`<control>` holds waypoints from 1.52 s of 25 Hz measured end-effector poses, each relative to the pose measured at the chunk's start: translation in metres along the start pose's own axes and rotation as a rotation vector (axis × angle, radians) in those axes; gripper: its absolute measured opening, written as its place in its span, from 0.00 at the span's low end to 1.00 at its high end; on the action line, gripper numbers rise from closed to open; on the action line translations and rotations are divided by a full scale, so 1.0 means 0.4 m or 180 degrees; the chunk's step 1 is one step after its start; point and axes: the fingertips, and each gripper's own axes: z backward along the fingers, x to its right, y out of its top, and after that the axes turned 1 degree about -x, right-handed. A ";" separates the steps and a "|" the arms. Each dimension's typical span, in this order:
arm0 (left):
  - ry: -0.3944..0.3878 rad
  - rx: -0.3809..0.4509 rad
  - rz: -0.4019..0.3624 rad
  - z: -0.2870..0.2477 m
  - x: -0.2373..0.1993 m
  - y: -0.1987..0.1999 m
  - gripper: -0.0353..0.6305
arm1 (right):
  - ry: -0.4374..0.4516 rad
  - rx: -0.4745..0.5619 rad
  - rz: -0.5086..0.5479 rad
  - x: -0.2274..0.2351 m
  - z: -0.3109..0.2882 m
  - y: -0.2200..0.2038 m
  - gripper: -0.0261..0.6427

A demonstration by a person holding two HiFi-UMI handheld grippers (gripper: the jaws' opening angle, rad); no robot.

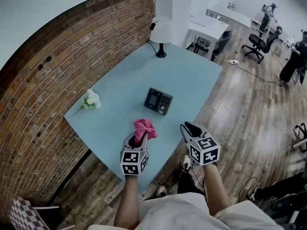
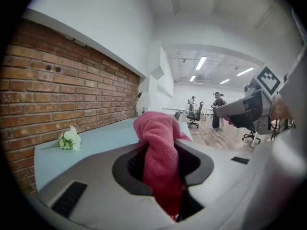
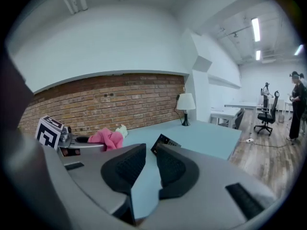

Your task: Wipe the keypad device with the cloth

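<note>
Our left gripper (image 1: pixel 139 139) pinches the pink cloth (image 1: pixel 145 127), and our right gripper (image 1: pixel 191 128) is open and empty, near the keypad device (image 1: pixel 158 100).

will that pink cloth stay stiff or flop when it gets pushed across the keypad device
Likely floppy: the pink cloth droops in soft folds over the jaws of the left gripper. It looks fluffy and light, so it may bunch rather than slide flat on the keypad device.

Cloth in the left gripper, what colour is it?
Pink cloth, clearest in the left gripper view.
</note>
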 end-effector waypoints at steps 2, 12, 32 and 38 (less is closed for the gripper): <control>-0.0015 0.0084 -0.0076 0.037 -0.003 0.031 0.27 | -0.0005 0.0084 0.0074 -0.029 0.033 0.026 0.18; -0.0135 0.0487 -0.0566 0.211 0.029 0.196 0.27 | -0.0179 0.0685 0.0147 -0.146 0.197 0.167 0.16; -0.0268 0.0957 -0.0862 0.374 0.114 0.352 0.27 | -0.0204 0.0878 0.0547 -0.276 0.382 0.243 0.14; -0.0288 0.0998 -0.0879 0.394 0.145 0.357 0.27 | -0.0252 0.0882 0.0546 -0.270 0.420 0.235 0.14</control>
